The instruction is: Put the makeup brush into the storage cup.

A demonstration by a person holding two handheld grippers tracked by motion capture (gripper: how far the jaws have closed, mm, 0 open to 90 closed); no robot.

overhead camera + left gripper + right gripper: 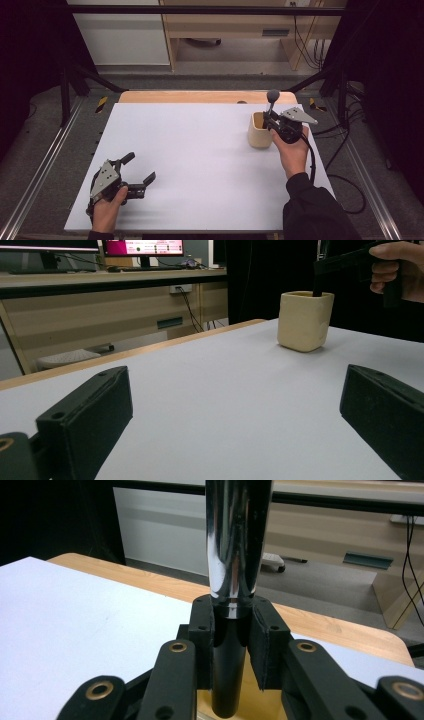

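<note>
**Right gripper holds a utensil upright in the cup; left gripper rests with jaws apart**

At the near left corner of the white table [200,150], the left gripper [142,175] rests low over the surface in the person's left hand [106,212]. Its two black jaws stand wide apart and nothing is between them. In the left gripper view, bare table lies between the jaws and the cup, so nothing stands in the way there.

Further away, on the right side of the table, the person's right hand [292,152] in a dark sleeve [312,210] holds the right gripper [270,121] just beside and above the beige cup [259,132]. This gripper is clamped on a utensil [272,100] with a shiny metal shaft, a black lower part and a dark round end on top. It stands upright, and its lower end goes down into the cup. In the right gripper view, the pads [262,645] press on the shaft [232,555] from both sides.

The cup stands upright near the far right edge of the table. Behind the table there are a wooden strip [200,96], a grey floor and light wooden furniture [225,25]. Black cables [340,150] lie at the right of the table.
</note>
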